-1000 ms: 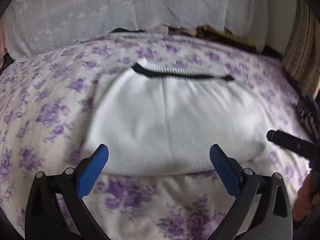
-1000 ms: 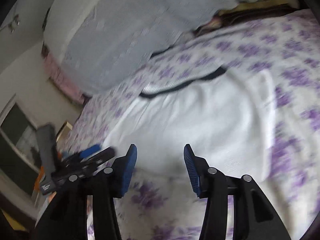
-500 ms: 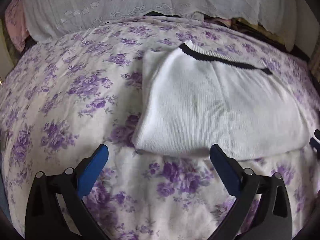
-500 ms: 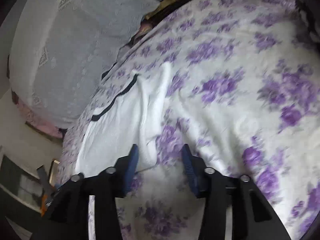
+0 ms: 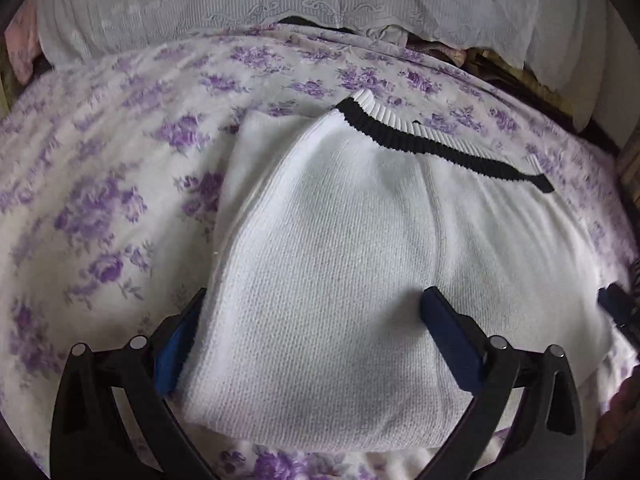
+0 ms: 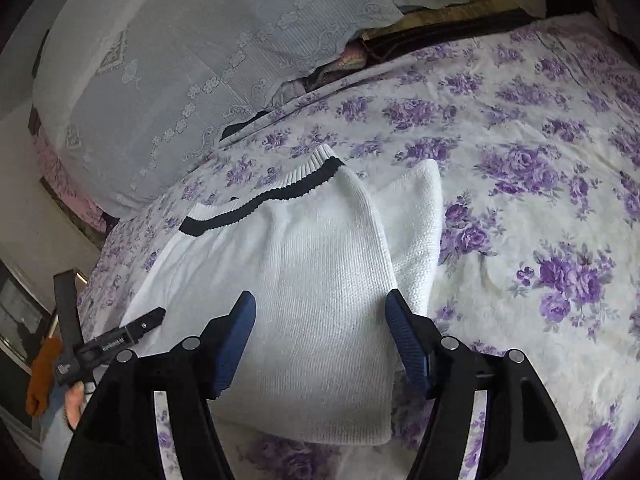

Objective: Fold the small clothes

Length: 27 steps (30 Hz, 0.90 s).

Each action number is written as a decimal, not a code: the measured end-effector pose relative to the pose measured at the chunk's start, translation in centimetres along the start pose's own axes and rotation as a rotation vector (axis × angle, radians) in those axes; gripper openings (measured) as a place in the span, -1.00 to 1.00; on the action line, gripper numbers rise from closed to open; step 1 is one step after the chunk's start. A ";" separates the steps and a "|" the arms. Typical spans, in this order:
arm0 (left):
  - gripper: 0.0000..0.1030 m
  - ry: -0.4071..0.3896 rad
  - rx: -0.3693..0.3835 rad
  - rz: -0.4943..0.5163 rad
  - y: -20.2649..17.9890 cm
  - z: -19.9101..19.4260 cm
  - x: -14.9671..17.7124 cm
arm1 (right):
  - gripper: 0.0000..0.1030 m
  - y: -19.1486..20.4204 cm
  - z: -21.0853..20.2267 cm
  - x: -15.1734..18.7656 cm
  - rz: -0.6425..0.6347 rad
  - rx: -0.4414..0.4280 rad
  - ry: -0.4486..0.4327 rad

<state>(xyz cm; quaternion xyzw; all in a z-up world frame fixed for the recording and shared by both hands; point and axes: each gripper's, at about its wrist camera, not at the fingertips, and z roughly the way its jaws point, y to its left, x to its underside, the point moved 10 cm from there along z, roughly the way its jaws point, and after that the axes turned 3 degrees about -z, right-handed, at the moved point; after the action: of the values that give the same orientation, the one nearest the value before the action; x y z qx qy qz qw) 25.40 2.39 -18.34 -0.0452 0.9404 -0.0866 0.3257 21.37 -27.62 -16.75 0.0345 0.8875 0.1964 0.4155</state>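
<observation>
Left gripper (image 5: 312, 334), black-framed with blue pads, stands wide open over the near hem of a white knitted jumper with a black-striped ribbed collar (image 5: 360, 280); its left pad sits at the jumper's side edge, the right pad over the cloth, and nothing is held. The right gripper (image 6: 320, 336) is likewise spread wide and empty, its jaws straddling the jumper's other near corner.

The jumper lies flat on the bed, already folded in on itself, with a narrow under-layer (image 6: 416, 224) showing along one side and the collar at the far end.

The risk, as it looks from here, is an uneven pinch: jaws closing on the top layer alone would likely peel the fold open, and a bite that also catches the sheet would drag the bedding along. A soft mattress may also let the stack slide askew.

Beneath it spreads a white bedsheet printed with purple roses (image 6: 540, 208). Beyond, a pale lace-trimmed cover (image 5: 280, 4) drapes over the head of the bed.
</observation>
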 end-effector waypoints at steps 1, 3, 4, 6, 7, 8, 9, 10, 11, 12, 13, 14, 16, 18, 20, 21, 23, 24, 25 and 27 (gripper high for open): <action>0.92 0.000 0.006 -0.005 0.0 0.0 0.0 | 0.32 0.1 -0.1 0.0 -0.005 0.005 -0.003; 0.92 -0.023 -0.015 0.006 -0.1 -0.5 0.0 | 0.32 0.1 -0.6 -0.1 -0.002 0.028 -0.017; 0.92 -0.041 -0.033 0.019 -0.2 -0.9 -0.1 | 0.32 0.4 -1.0 -0.4 -0.004 0.027 -0.030; 0.92 -0.093 -0.061 0.058 -0.9 -2.0 -0.9 | 0.33 1.7 -1.4 -1.4 -0.038 0.025 -0.054; 0.92 -0.115 -0.064 0.075 -1.3 -2.5 -1.5 | 0.33 2.1 -1.3 -1.8 -0.055 0.034 -0.058; 0.92 -0.131 -0.067 0.094 -1.9 -2.8 -2.1 | 0.33 2.6 -1.1 -2.3 -0.069 0.042 -0.060; 0.92 -0.137 -0.070 0.109 -2.4 -3.0 -2.6 | 0.33 3.2 -0.7 -2.9 -0.078 0.045 -0.059; 0.92 -0.143 -0.077 0.122 -2.8 -3.0 -3.0 | 0.33 3.7 -0.1 -3.3 -0.080 0.044 -0.056; 0.92 -0.151 -0.090 0.134 -3.2 -3.0 -3.6 | 0.33 4.1 0.5 -3.7 -0.079 0.043 -0.053; 0.92 -0.155 -0.100 0.141 -3.5 -2.8 -4.0 | 0.33 4.5 1.3 -4.1 -0.078 0.043 -0.050; 0.92 -0.153 -0.109 0.147 -3.6 -2.4 -4.2 | 0.32 4.8 1.9 -4.2 -0.077 0.045 -0.046; 0.92 -0.147 -0.116 0.149 -3.7 -1.9 -4.4 | 0.33 4.9 2.5 -4.2 -0.076 0.050 -0.041; 0.92 -0.131 -0.130 0.141 -3.5 -0.7 -4.4 | 0.34 5.0 4.1 -3.8 -0.091 0.072 -0.026; 0.92 -0.104 -0.150 0.134 -2.9 1.1 -3.8 | 0.39 4.3 6.1 -2.4 -0.130 0.113 0.011; 0.92 -0.098 -0.130 0.125 -2.8 1.6 -3.6 | 0.51 4.6 6.4 -2.2 -0.152 0.098 0.012; 0.92 -0.104 -0.128 0.123 -2.7 1.5 -3.7 | 0.60 4.8 6.4 -2.1 -0.161 0.088 0.013; 0.92 -0.104 -0.130 0.127 -2.8 1.6 -3.5 | 0.65 5.0 6.8 -1.8 -0.182 0.097 0.020; 0.92 -0.108 -0.133 0.129 -2.8 1.5 -3.6 | 0.68 5.2 6.8 -1.7 -0.189 0.100 0.020; 0.92 -0.109 -0.133 0.129 -2.8 1.5 -3.5 | 0.69 5.2 6.8 -1.7 -0.194 0.101 0.023; 0.92 -0.112 -0.127 0.125 -2.8 1.4 -3.6 | 0.70 5.2 6.7 -1.7 -0.190 0.097 0.021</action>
<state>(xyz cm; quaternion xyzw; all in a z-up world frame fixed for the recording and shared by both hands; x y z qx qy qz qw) 29.15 -0.01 -16.73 -0.0116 0.9253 -0.0036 0.3790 27.03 -21.04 -17.42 -0.0318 0.8995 0.1130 0.4208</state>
